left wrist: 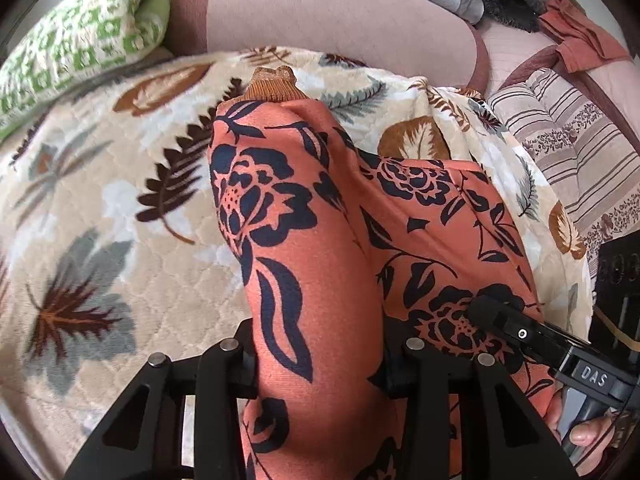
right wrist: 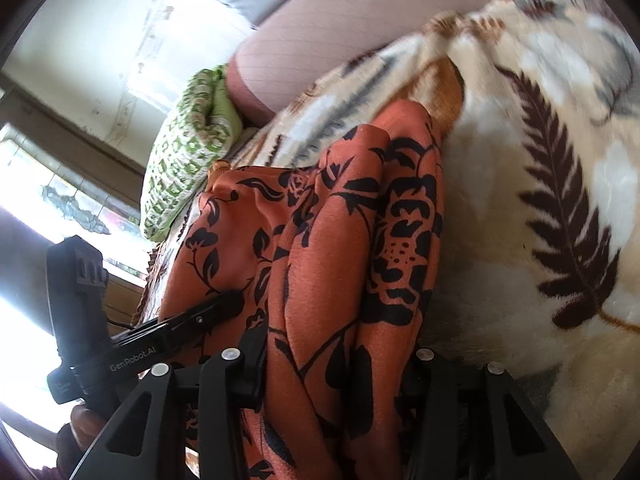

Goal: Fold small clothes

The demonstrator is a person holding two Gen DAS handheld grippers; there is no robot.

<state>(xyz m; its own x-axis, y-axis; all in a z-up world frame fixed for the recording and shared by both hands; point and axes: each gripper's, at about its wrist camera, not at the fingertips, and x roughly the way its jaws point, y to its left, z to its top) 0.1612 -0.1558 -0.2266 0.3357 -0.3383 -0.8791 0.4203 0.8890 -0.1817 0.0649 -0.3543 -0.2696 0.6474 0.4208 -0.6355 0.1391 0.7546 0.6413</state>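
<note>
Both my left tongs [left wrist: 320, 364] and right tongs [right wrist: 336, 372] clamp the orange black-flowered fabric garment [left wrist: 304, 208], bunched mid-frame on the leaf-patterned blanket [left wrist: 100, 200]; folding looks barely begun.

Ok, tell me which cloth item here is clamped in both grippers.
The orange floral garment, held by left gripper and right gripper. The rust-red cloth lies untouched on the sofa.

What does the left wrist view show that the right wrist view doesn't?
Only the left wrist view shows the striped cushion, the rust cloth on the sofa and the garment's ribbed cuff. Only the right wrist view shows the bright window and wall. Both show the orange floral garment gripped in both tongs, the leaf-print blanket and the green patterned pillow.
</note>
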